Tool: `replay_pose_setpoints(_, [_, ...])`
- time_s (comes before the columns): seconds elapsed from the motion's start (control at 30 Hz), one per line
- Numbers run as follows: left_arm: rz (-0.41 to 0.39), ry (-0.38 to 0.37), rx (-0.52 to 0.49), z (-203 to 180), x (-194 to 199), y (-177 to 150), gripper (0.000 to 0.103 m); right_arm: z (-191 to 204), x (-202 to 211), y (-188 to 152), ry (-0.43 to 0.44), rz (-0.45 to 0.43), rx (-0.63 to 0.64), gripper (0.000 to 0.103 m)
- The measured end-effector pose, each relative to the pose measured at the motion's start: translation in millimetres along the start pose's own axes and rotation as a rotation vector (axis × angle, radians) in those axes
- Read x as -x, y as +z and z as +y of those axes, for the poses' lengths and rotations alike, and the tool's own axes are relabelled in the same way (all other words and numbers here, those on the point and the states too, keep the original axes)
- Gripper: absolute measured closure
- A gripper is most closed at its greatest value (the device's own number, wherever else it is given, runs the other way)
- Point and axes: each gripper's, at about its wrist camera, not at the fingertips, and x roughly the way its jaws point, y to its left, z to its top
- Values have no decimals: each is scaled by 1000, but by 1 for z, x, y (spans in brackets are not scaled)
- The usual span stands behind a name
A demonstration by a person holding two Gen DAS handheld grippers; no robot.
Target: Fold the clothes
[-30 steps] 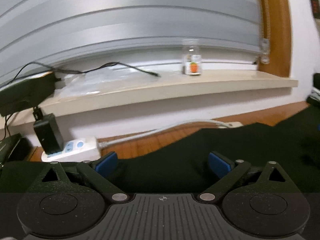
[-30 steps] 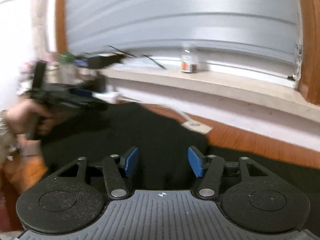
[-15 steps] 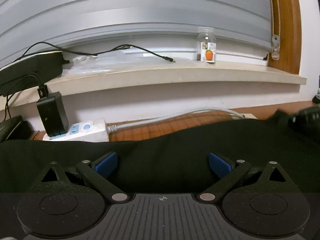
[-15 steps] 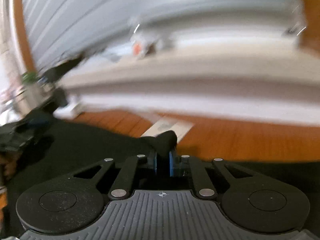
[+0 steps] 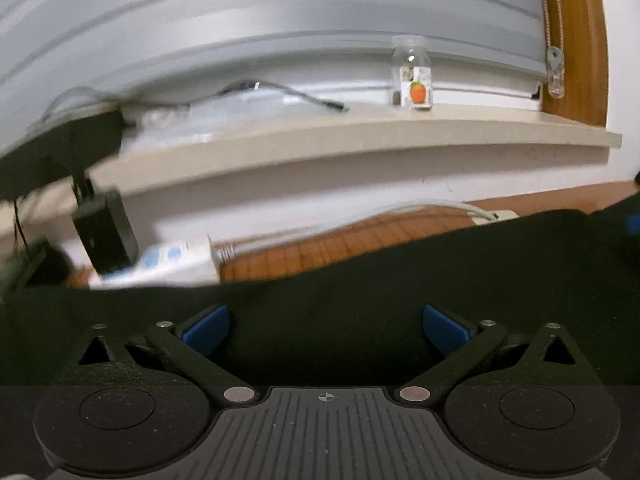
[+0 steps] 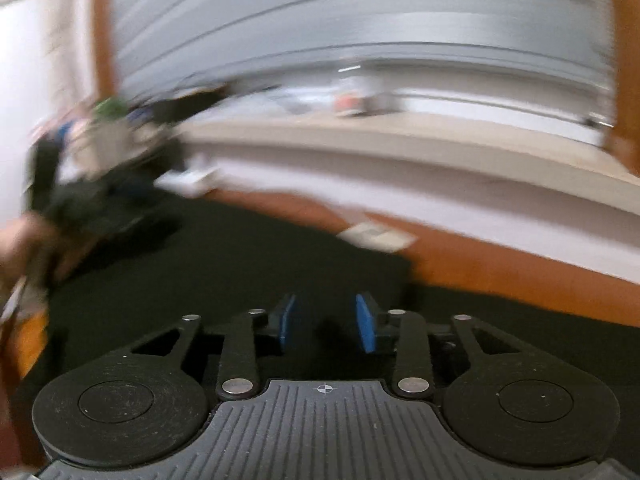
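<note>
Black garment spread flat on the wooden bench, lying under and ahead of both tools; left hand-held gripper low over the cloth, blue pads set wide apart, nothing pinched between them, cloth only beneath; right hand-held gripper likewise over the garment, pads at a narrow gap and opening, no fold visibly caught between them; right view blurred. Far edge of the garment runs across the left view, bare bench beyond it. Behind the bench: white wall, pale window sill, grey blind, wooden frame at the right side. Count: one garment; two hand-held grippers; one small glass jar with an orange label, upright on the sill; one white power strip on the bench with one black adapter plugged in; one loose black cable on the sill. In the right view, a hand at the left edge beside the other tool, too blurred for detail.
</note>
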Motion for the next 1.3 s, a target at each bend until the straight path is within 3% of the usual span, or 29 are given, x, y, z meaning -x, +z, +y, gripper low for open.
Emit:
replay_pose_setpoints(0.17, [-52, -47, 15, -28, 2, 22, 0, 41, 16, -17, 73, 64, 115, 66])
replay_pose_setpoints(0.3, [-79, -117, -7, -59, -5, 39, 0, 47, 32, -37, 51, 89, 179, 66])
replay_pose_setpoints(0.5, [-38, -246, 22, -102, -34, 52, 0, 42, 48, -55, 38, 63, 177, 66])
replay_pose_setpoints(0.63, [-14, -292, -68, -129, -44, 41, 0, 43, 52, -59, 32, 46, 193, 65])
replay_pose_setpoints(0.73, [57, -287, -143, -142, -52, 32, 0, 38, 53, -60, 48, 49, 167, 64])
replay_pose_setpoints(1.3, [104, -260, -169, -149, -59, 30, 0, 30, 48, -54, 45, 47, 87, 52])
